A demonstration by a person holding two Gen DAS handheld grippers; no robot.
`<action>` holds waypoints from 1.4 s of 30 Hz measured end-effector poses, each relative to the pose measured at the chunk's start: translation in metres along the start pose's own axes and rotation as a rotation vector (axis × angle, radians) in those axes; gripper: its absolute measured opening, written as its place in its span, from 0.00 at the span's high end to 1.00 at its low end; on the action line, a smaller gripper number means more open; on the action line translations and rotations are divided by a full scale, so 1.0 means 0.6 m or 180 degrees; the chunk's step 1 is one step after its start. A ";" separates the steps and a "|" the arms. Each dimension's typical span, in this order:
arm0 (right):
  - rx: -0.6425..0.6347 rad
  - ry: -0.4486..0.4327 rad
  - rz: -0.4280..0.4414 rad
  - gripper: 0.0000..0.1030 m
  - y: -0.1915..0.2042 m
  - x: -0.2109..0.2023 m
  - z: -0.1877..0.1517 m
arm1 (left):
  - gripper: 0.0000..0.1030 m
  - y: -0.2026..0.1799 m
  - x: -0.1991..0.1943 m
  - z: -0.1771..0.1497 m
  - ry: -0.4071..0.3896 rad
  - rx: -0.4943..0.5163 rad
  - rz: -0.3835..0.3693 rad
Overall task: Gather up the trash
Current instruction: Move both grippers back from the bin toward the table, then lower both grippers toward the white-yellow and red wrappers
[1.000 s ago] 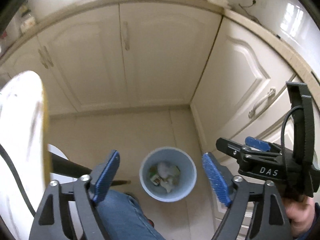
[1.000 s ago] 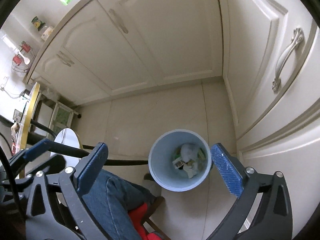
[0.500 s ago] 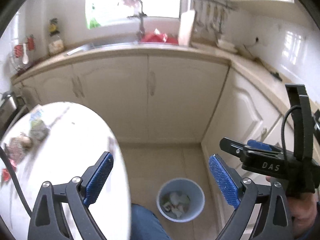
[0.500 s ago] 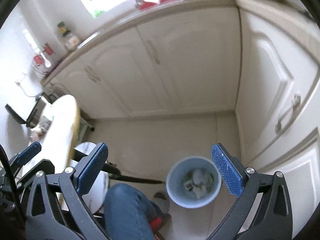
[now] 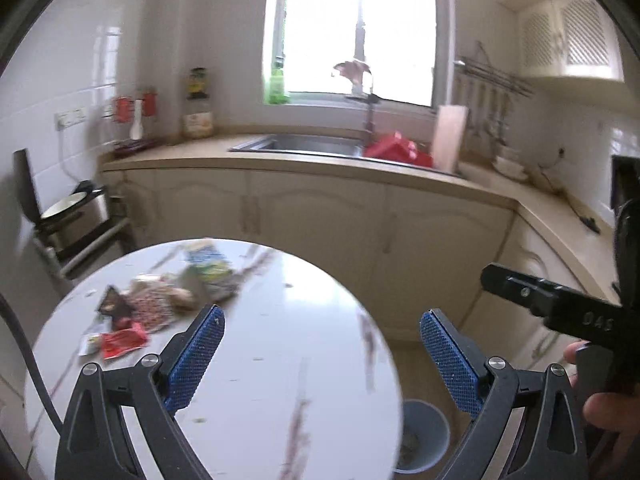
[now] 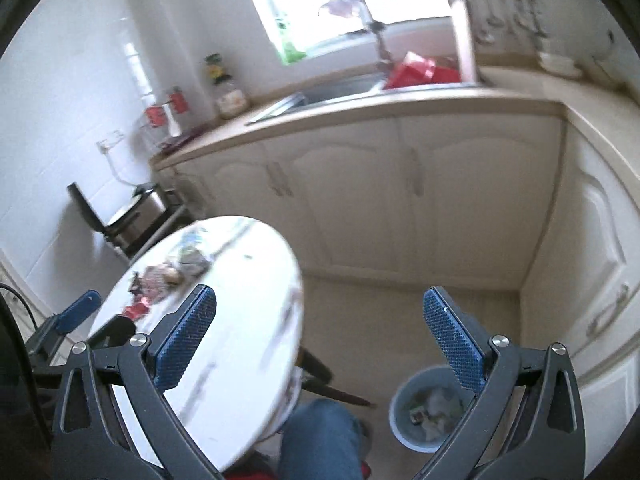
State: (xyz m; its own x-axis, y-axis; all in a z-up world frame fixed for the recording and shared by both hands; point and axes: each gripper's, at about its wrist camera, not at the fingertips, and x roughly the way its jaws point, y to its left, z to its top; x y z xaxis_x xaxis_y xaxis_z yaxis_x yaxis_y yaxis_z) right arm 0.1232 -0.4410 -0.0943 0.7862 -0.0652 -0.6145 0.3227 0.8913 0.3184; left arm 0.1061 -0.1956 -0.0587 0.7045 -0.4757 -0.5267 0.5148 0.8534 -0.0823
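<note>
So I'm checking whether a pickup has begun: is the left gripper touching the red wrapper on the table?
Apart. In the left wrist view, bare white table separates the open left gripper from the red wrapper.

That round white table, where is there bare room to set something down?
The round table is bare across its near and right half, up to the edge above the trash bin. The far left is crowded with wrappers, a red packet nearest.

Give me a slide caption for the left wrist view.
Open left gripper above round white table, facing scattered snack wrappers; blue bin on floor.
</note>
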 end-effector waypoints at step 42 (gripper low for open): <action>-0.1226 0.0230 0.0435 0.00 0.404 0.151 -0.054 | 0.05 0.306 -0.080 -0.079 0.0221 -0.0963 0.1171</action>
State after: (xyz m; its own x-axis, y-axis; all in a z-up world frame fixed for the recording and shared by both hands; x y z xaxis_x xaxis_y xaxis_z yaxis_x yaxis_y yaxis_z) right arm 0.2558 -0.2166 -0.0962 0.7648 0.0848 -0.6387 -0.0137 0.9932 0.1155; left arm 0.1437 -0.0061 -0.0885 0.7736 -0.1239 -0.6214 0.0647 0.9910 -0.1170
